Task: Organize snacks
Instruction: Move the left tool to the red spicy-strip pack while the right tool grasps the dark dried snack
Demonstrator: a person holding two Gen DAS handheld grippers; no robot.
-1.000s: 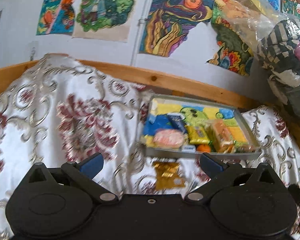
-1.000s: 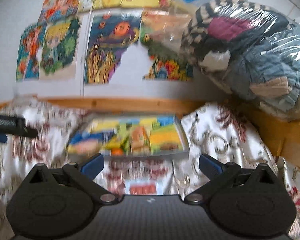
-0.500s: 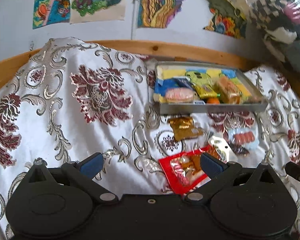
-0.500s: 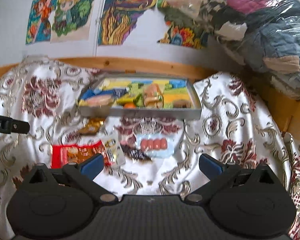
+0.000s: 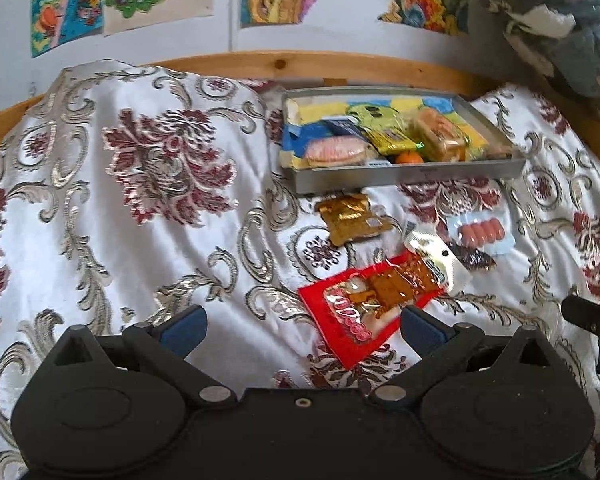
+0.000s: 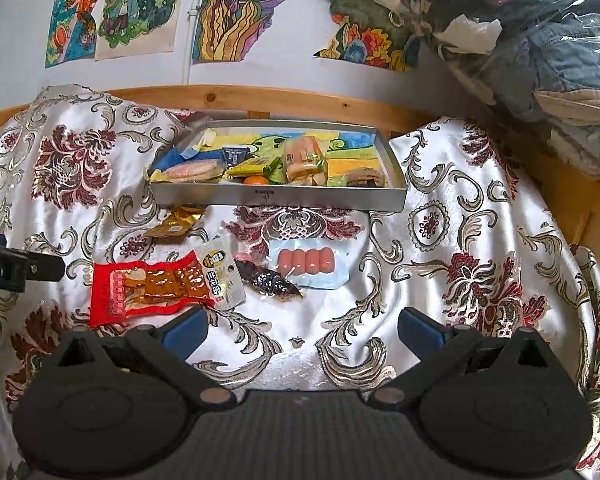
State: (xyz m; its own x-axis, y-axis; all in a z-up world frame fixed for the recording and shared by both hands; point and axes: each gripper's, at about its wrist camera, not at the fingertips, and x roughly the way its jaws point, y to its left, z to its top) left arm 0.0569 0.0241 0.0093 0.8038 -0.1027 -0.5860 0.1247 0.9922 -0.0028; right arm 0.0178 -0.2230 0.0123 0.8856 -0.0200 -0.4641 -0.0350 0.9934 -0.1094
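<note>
Both grippers hang over the patterned bedspread [image 6: 480, 208] with their blue-tipped fingers spread wide and nothing between them — the left gripper [image 5: 302, 326] near the red snack packet [image 5: 364, 304], the right gripper [image 6: 302, 326] over bare cloth. A grey tray [image 6: 278, 196] sits toward the far edge of the bedspread, by the wooden rail, already holding several wrapped snacks and a small orange [image 6: 256, 180]. Loose on the cloth just in front of it lie a gold packet [image 6: 176, 222], the red snack packet [image 6: 148, 288], a white sachet [image 6: 220, 274], a dark wrapped piece [image 6: 270, 280] and a pack of sausages [image 6: 308, 262] — all close together.
</note>
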